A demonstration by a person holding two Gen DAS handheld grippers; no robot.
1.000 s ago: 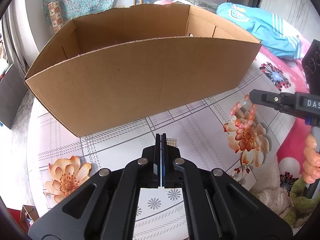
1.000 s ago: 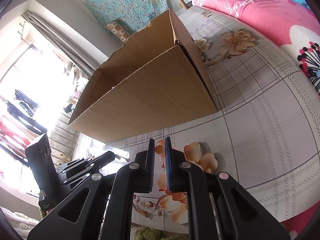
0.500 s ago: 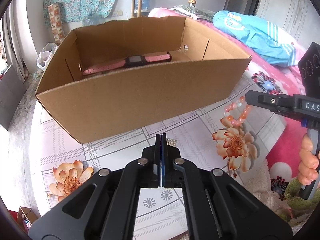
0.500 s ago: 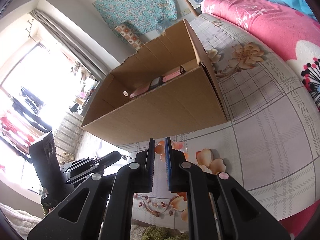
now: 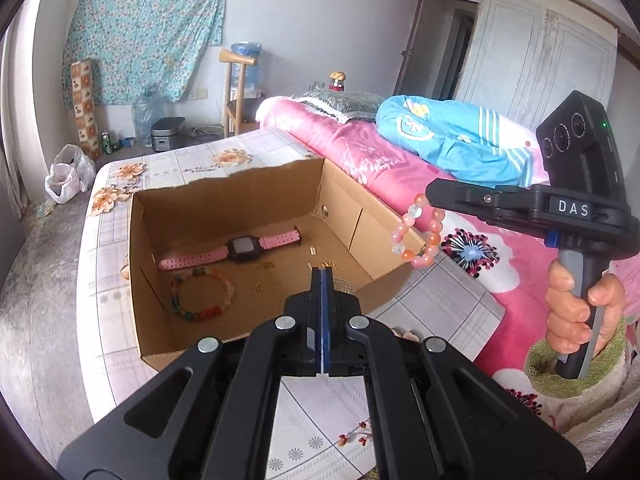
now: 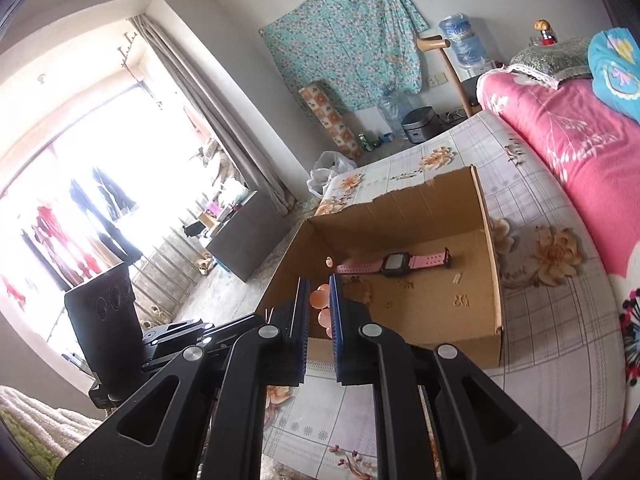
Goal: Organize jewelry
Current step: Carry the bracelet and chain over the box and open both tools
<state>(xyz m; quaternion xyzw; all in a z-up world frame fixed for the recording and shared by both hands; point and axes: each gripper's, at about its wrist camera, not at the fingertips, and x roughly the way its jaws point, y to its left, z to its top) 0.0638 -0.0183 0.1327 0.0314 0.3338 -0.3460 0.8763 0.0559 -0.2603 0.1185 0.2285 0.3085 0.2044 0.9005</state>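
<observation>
Both grippers now sit higher than a second ago, so the open brown cardboard box shows its floor at centre left. Inside lie one pink-strapped digital watch and one multicoloured bead bracelet. At centre, the left gripper is fully closed, seemingly empty. At right, the right gripper pinches one peach-and-white bead bracelet. Next, probably: carry it over the box and release.

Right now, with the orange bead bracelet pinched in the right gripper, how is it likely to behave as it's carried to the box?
The bead bracelet droops in a loop below the right gripper, so it is probably floppy and may swing. Its round, glossy beads could slip or roll once dropped into the cardboard box.
</observation>
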